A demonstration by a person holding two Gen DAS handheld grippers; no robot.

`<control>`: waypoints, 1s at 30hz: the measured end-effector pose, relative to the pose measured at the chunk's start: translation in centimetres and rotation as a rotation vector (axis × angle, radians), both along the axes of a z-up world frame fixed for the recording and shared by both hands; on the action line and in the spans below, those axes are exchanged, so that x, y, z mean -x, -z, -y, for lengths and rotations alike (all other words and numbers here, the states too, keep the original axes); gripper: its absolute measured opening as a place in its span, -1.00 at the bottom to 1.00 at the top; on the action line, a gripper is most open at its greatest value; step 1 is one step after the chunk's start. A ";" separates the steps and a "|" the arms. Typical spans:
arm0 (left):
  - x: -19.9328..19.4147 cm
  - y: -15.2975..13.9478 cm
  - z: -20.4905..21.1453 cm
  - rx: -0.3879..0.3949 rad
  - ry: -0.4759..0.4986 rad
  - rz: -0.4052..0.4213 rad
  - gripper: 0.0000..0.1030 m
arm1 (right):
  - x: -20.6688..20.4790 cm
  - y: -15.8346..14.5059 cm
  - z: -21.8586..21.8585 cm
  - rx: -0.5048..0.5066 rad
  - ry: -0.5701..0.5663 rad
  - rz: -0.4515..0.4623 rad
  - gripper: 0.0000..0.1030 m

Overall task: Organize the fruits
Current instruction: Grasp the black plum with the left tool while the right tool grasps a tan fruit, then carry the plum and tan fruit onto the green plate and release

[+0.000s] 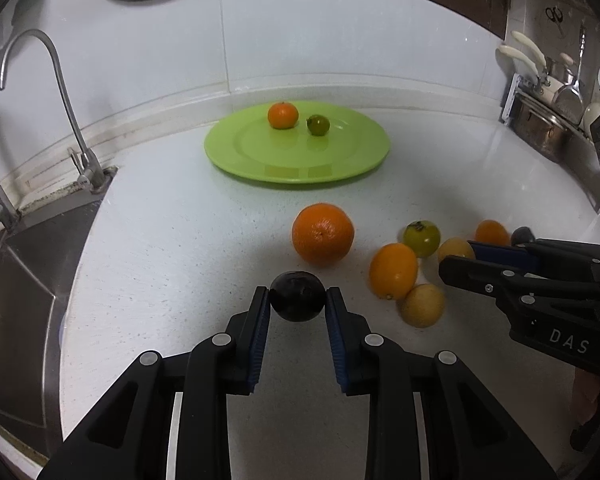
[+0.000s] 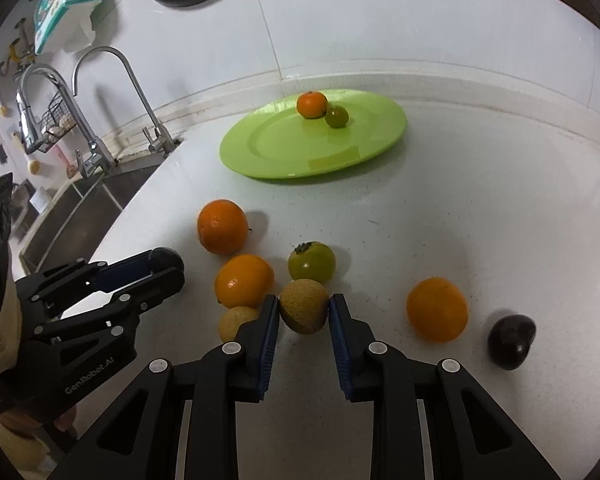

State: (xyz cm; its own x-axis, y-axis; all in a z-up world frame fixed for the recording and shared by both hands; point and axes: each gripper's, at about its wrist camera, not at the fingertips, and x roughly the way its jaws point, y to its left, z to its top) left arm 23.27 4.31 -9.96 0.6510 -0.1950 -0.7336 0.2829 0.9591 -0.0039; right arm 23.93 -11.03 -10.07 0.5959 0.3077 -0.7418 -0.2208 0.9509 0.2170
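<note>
Counter: your white speckled countertop [image 2: 480,216] runs from the steel sink [image 1: 24,264] edge to the back wall, with bare surface between plate and fruit cluster.
Plate: the round lime-green plate [image 1: 256,160] sits near the back edge, carrying a small orange mandarin [image 1: 283,115] and a small green fruit [image 1: 318,125].
Left gripper [image 1: 297,300]: you have it clamped on a dark purple round fruit [image 1: 297,296], near the big orange [image 1: 323,233].
Right gripper [image 2: 304,312]: clamped on a tan speckled round fruit [image 2: 303,311], crowded by neighbours on its left.
</note>
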 end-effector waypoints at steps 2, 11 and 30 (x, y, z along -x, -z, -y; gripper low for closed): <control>0.4 -0.7 -0.1 0.008 -0.002 0.011 -0.45 | 0.3 -0.5 0.1 -0.005 -0.004 0.015 -0.48; 2.0 -4.5 -0.4 0.028 -0.007 0.104 -0.45 | 1.9 -4.0 -0.3 0.003 -0.034 0.117 -0.48; -0.4 -9.5 -0.6 0.052 -0.001 0.231 -0.45 | 0.6 -10.3 -0.9 0.023 -0.057 0.290 -0.48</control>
